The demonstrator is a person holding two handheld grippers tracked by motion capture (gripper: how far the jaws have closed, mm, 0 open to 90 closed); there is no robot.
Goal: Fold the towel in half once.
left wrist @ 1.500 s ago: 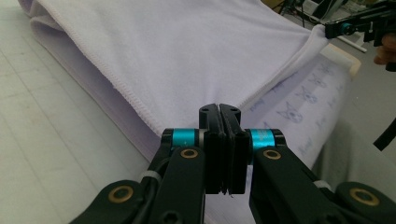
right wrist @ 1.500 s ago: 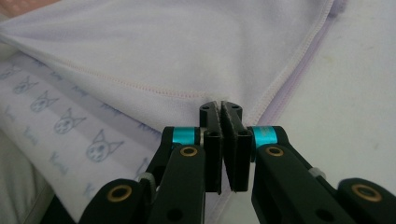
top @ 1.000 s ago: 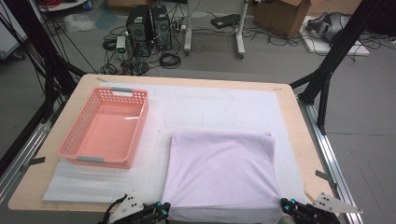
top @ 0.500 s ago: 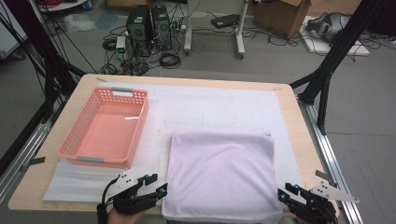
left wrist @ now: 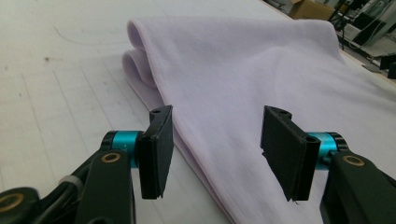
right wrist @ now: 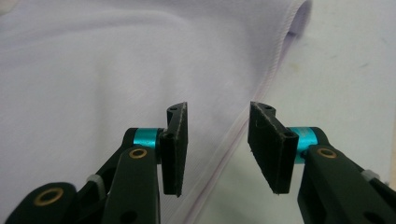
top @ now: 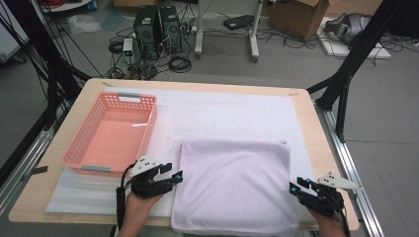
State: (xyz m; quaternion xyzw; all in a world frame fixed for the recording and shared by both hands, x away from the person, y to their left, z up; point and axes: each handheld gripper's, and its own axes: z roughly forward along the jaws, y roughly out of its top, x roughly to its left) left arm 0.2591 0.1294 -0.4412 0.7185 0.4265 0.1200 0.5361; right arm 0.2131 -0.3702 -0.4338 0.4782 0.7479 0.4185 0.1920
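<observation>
A folded lilac towel (top: 236, 182) lies flat on the white mat at the table's near middle. My left gripper (top: 174, 177) hovers at the towel's left edge, jaws open around the folded layers (left wrist: 154, 84) with nothing held. At the towel's right edge, near its front corner, my right gripper (top: 295, 187) also stands open; its jaws straddle the stitched hem (right wrist: 261, 88). In the right gripper view the towel (right wrist: 116, 70) spreads to the left and the mat lies to the right. A hand holds each gripper from below.
An empty pink plastic basket (top: 112, 134) sits on the left half of the table, just beyond my left gripper. White foam mat (top: 222, 113) covers most of the wooden tabletop. Black frame legs, computers and cables stand on the floor past the far edge.
Both grippers have come forward from the table's near edge onto the towel's left and right sides. The towel and basket have stayed put.
</observation>
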